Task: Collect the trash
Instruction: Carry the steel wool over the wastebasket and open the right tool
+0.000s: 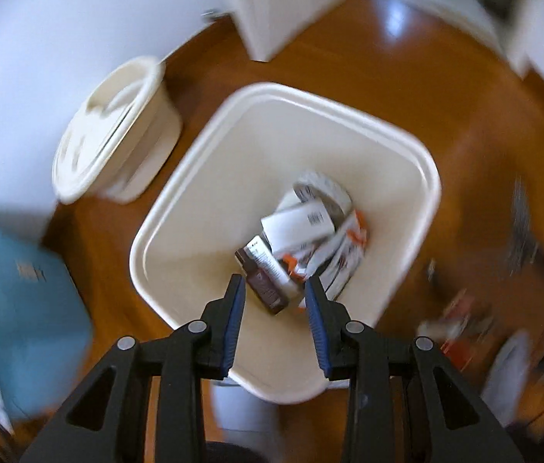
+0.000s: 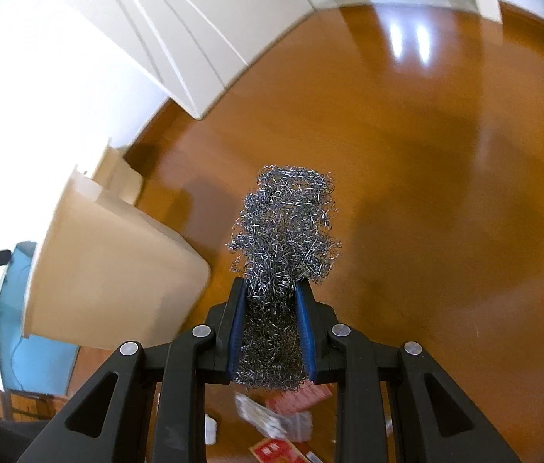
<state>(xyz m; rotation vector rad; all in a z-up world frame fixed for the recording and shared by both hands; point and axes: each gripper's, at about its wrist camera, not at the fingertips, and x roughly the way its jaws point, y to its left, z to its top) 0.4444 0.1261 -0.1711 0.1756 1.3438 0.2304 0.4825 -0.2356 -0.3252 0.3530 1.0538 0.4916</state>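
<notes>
Steel wool wad sat clamped in right tongs, held above wooden floor, right of cream bin. Bin's outer wall close beside tongs; open floor spread beyond. Left tongs hung wide apart, empty, over bin rim; discarded boxes lay at bin bottom.
</notes>
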